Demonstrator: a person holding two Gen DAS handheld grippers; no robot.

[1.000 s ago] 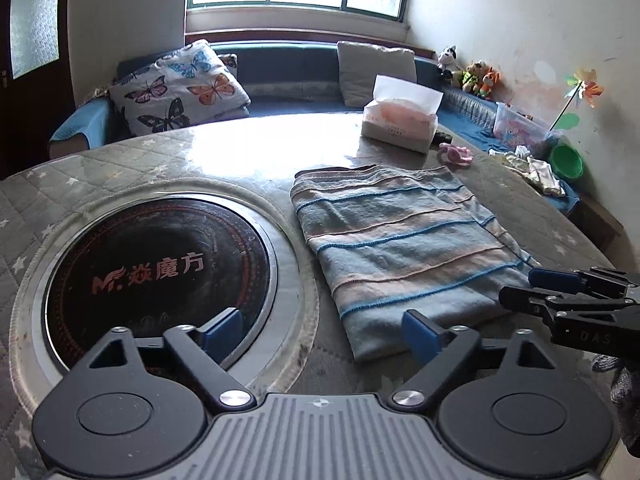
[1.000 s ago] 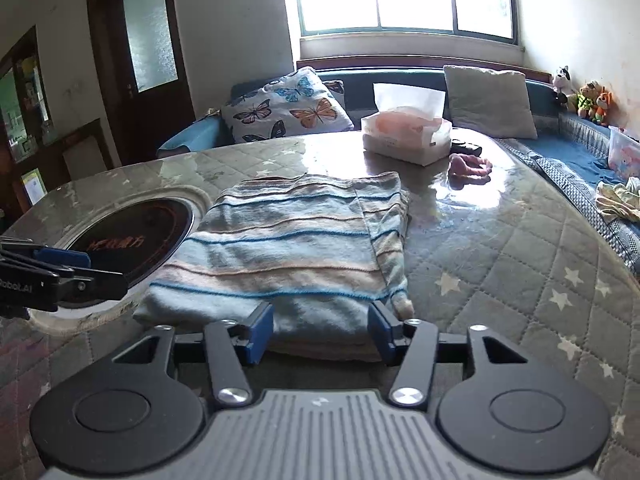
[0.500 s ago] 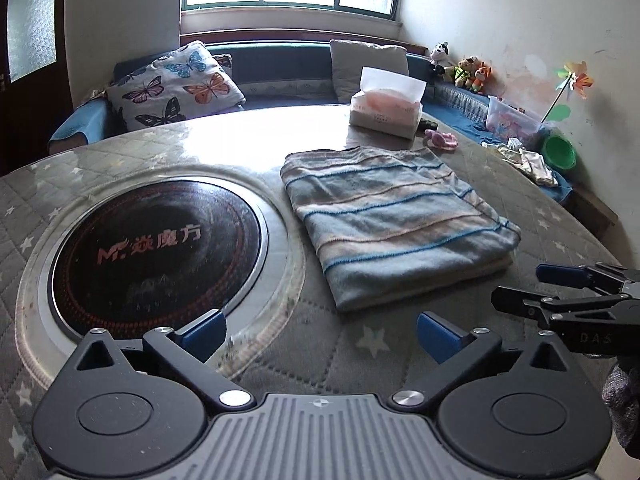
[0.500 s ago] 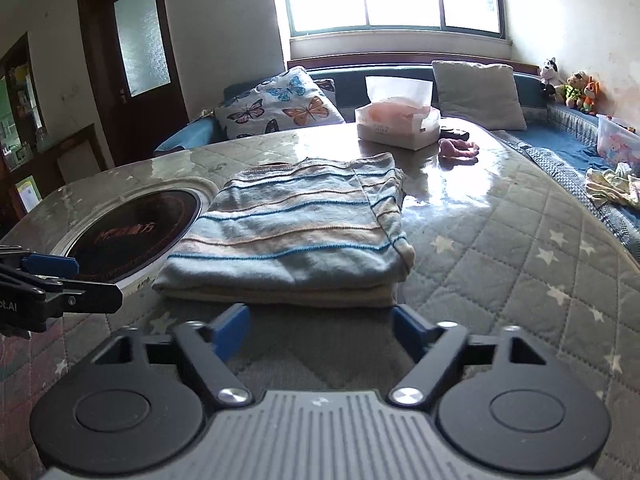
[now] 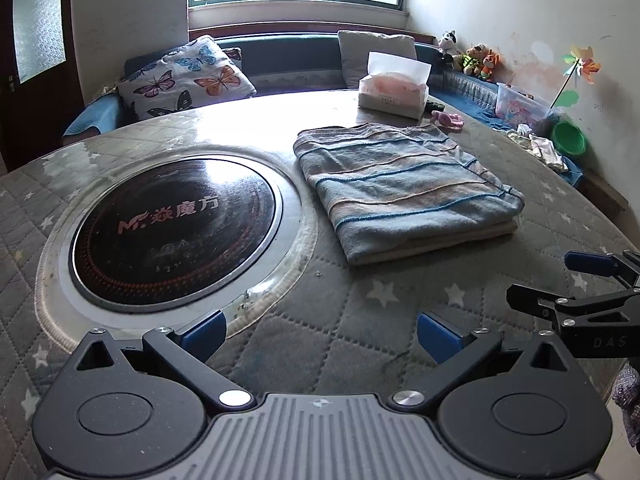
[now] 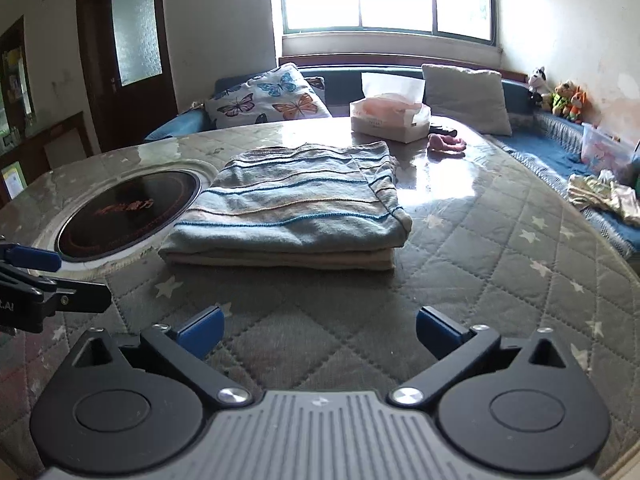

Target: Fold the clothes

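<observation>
Since a second earlier both grippers had backed off the folded garment (image 6: 288, 216); right gripper (image 6: 318, 330) jaws went from narrow to wide. Left gripper (image 5: 320, 334) jaws also wide, both empty. Garment lay on the surface (image 6: 480, 264), ahead of the right gripper, far-right of the left, long axis near-to-far. Fold looked complete.

A round table (image 5: 360, 360) with a quilted, star-patterned cover is carrying a folded striped garment (image 5: 404, 188), lying just beside a dark round cooktop (image 5: 176, 232) set into the top. Farther back, a tissue box (image 5: 394, 92) and a small pink thing (image 5: 448, 119) are resting near each other.
</observation>
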